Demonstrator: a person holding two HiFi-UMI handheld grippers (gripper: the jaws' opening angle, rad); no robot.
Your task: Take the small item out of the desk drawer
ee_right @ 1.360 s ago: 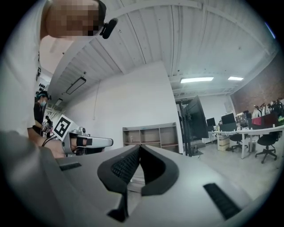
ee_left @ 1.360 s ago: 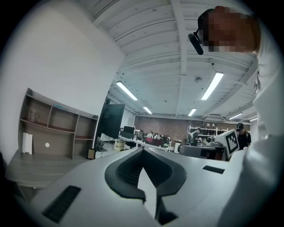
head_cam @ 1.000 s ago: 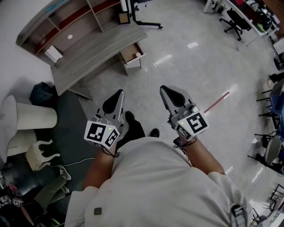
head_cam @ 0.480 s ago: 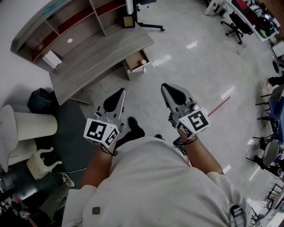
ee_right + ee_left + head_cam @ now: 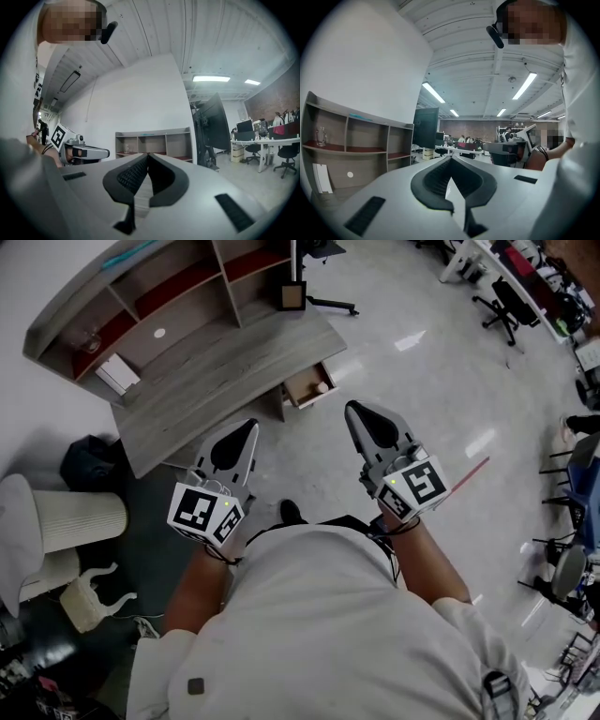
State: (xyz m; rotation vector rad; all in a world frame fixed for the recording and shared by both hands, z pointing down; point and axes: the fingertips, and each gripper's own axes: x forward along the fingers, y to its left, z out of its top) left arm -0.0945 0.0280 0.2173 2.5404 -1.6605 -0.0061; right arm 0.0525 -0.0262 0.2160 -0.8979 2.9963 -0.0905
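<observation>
Forearms bent; left tool (image 5: 247,430), right tool (image 5: 355,412) closed, aimed at desk (image 5: 234,371).

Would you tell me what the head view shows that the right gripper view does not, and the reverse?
Head view only: the desk and its open drawer with a small item inside. Right gripper view only: the ceiling lights. Both: the shelves, the left tool and the right tool.
</observation>
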